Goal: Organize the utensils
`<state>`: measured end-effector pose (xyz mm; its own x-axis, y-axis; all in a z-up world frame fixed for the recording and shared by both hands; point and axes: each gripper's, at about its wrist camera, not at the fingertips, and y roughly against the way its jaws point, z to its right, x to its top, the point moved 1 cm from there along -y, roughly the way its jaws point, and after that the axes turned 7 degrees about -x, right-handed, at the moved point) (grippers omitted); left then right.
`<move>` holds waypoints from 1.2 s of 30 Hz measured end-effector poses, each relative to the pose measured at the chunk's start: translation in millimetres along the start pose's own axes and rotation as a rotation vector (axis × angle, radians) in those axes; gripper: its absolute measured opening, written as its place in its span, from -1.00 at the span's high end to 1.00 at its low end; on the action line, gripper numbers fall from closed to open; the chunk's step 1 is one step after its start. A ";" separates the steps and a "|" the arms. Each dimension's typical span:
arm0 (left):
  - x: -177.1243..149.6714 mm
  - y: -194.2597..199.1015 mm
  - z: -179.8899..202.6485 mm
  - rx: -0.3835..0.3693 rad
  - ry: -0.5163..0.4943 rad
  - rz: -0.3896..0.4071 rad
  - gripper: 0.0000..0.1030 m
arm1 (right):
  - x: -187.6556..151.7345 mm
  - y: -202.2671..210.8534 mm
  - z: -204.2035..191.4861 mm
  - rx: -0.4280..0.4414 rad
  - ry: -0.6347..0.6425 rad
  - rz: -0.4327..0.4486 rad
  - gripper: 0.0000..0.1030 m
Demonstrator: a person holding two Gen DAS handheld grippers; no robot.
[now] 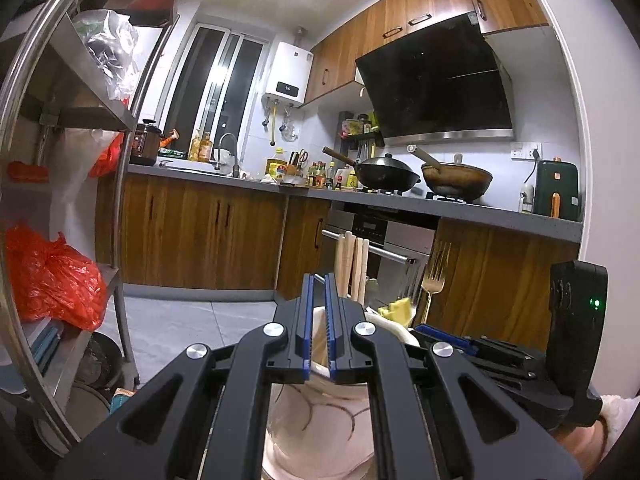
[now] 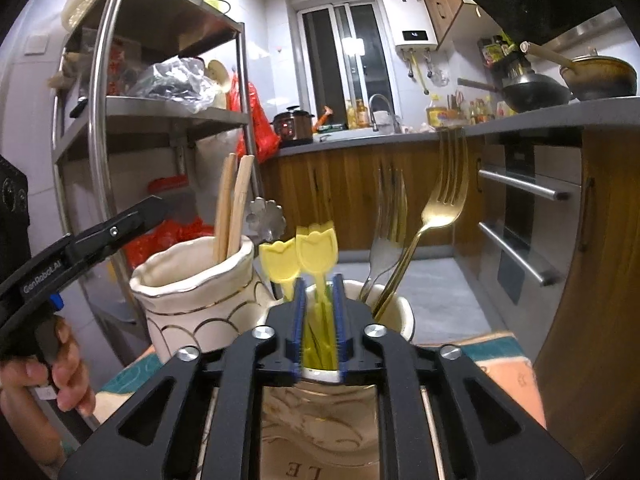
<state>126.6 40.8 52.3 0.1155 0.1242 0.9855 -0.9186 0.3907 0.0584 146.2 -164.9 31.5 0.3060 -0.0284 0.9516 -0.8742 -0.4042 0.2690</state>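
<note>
Yellow tulip picks (image 2: 316, 248) stand in the cream cup (image 2: 400, 312), between the slightly parted pads of the right hand-held gripper (image 2: 319, 316). Beside it, the left hand-held gripper (image 1: 319, 320) is closed on the rim of the other cup (image 1: 320, 412), which holds wooden chopsticks (image 1: 352, 268).

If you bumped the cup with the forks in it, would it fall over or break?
The cup might tip: the gold fork and silver fork stand tall and lean to one side. It looks like glazed ceramic, so it is probably heavy enough to resist a light bump, but it would likely chip or crack if it fell.
</note>
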 end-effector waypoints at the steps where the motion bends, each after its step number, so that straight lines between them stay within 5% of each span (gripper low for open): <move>1: -0.3 1.2 0.4 -0.001 0.000 0.001 0.90 | 0.5 1.1 0.6 0.001 -0.004 0.002 0.42; 11: -11.0 26.1 11.4 0.009 -0.024 -0.030 0.90 | -7.3 47.6 7.5 -0.034 -0.006 0.047 0.41; 17: -24.5 42.6 23.0 0.025 -0.037 -0.120 0.84 | -21.1 76.4 12.5 -0.066 0.032 0.022 0.34; 22: -38.8 57.1 33.3 0.055 -0.067 -0.159 0.23 | -30.9 94.4 10.8 -0.078 0.066 0.020 0.16; 24: -40.1 65.4 34.0 0.061 -0.049 -0.145 -0.24 | -34.6 98.8 8.6 -0.080 0.083 0.023 -0.06; 30: -44.5 76.2 31.1 0.115 -0.043 -0.127 -0.69 | -35.8 105.1 8.0 -0.076 0.095 0.041 -0.57; 36: -43.7 76.0 34.3 0.128 -0.064 -0.121 -0.89 | -36.3 103.0 9.4 -0.095 0.088 0.026 -0.61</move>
<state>38.8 33.8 19.1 0.2075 0.0235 0.9779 -0.9406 0.2794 0.1929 48.6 -214.1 23.3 0.2526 0.0439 0.9666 -0.9142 -0.3162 0.2533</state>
